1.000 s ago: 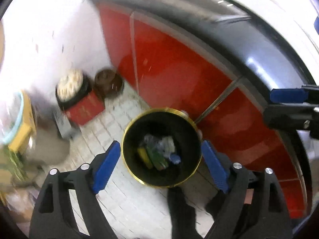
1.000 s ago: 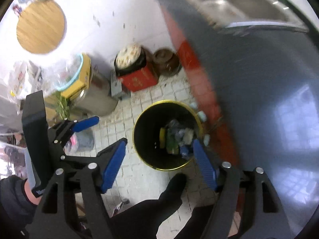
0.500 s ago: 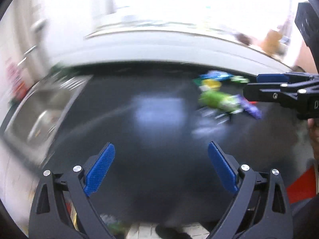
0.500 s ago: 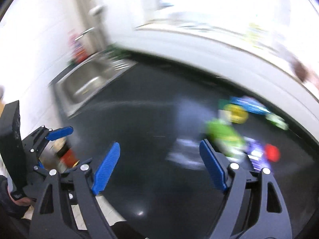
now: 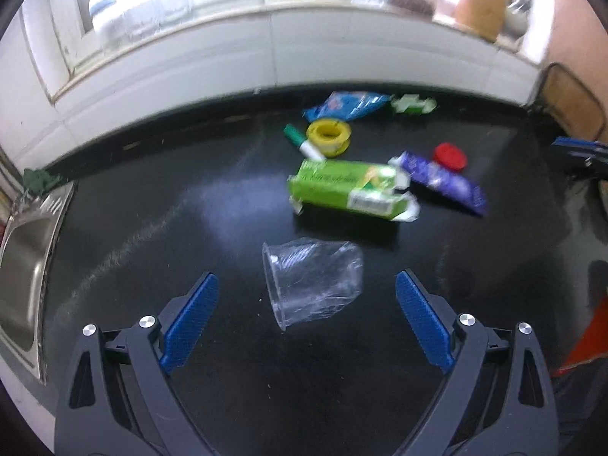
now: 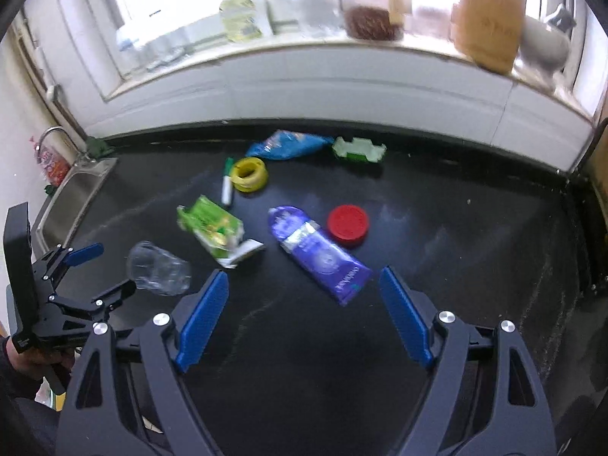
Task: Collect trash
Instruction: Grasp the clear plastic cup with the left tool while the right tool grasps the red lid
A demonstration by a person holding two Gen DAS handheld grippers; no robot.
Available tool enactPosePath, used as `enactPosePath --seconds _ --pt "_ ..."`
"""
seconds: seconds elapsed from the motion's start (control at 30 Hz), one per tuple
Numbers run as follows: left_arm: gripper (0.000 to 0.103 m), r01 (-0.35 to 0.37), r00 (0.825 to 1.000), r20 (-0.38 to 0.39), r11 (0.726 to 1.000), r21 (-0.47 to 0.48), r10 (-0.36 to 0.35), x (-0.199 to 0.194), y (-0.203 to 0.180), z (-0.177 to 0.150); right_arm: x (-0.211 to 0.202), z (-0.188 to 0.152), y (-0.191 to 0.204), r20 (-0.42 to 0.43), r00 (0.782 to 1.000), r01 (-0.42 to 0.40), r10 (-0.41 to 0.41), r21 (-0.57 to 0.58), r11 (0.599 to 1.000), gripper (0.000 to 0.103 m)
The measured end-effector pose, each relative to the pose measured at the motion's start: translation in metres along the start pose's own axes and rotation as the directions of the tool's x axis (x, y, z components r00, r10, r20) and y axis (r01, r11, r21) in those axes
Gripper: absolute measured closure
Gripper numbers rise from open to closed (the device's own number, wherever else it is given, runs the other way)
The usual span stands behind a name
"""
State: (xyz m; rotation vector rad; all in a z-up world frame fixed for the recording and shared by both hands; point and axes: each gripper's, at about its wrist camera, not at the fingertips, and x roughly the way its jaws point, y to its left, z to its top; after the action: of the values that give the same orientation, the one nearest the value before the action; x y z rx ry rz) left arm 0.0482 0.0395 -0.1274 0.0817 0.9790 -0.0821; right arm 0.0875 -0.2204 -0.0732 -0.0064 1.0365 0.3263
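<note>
Both views have swung away from the black, gold-rimmed bin on the tiled floor, seen a second ago with wrappers in it, and now look down on the glossy black countertop [image 5: 159, 228], so a load appears to be delivered and the next pieces are being lined up. The left gripper [image 5: 307, 315] stands wide open and empty, with the crushed clear plastic cup [image 5: 313, 281] lying on its side between and just ahead of its blue pads, not touched. The right gripper [image 6: 304, 313] is likewise spread wide and empty, with the purple foil wrapper [image 6: 321, 252] just ahead of it. Further back lie the green cardboard carton [image 5: 349, 188], the red round lid [image 6: 348, 225], the yellow tape roll [image 6: 249, 174], the green-capped marker [image 5: 304, 142], the blue crinkled bag [image 6: 287, 145] and a small green-and-white box [image 6: 359, 150]. The near counter is bare, giving open room to descend; the steel sink [image 5: 22, 266] bounds the left edge and the white tiled wall [image 6: 342, 95] the back, both well apart from the cup.
</note>
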Motion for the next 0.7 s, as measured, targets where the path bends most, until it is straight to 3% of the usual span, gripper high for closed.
enactPosePath --seconds 0.2,0.37,0.53,0.63,0.7 --pt "0.012 -0.032 0.999 -0.042 0.998 -0.054 0.030 0.041 0.001 -0.002 0.062 0.019 -0.029 -0.070 0.998 0.000 0.004 0.057 0.998 0.024" --pt "0.012 -0.044 0.997 -0.073 0.994 -0.096 0.037 0.060 0.002 0.007 0.127 0.034 -0.042 -0.135 0.990 0.046 -0.042 0.028 0.999 0.024" --pt "0.012 -0.052 0.994 -0.103 0.994 -0.094 0.042 0.078 0.000 0.012 0.157 0.041 -0.047 -0.149 0.987 0.056 -0.056 -0.003 0.998 0.029" --pt "0.016 -0.037 0.994 -0.108 0.993 -0.110 0.025 0.081 0.002 0.012 0.163 0.043 -0.049 -0.160 0.986 0.055 -0.054 0.001 0.998 0.039" --pt "0.023 -0.033 0.995 -0.102 0.993 -0.117 0.021 0.082 0.002 0.012 0.165 0.045 -0.048 -0.154 0.986 0.064 -0.066 -0.019 0.998 0.053"
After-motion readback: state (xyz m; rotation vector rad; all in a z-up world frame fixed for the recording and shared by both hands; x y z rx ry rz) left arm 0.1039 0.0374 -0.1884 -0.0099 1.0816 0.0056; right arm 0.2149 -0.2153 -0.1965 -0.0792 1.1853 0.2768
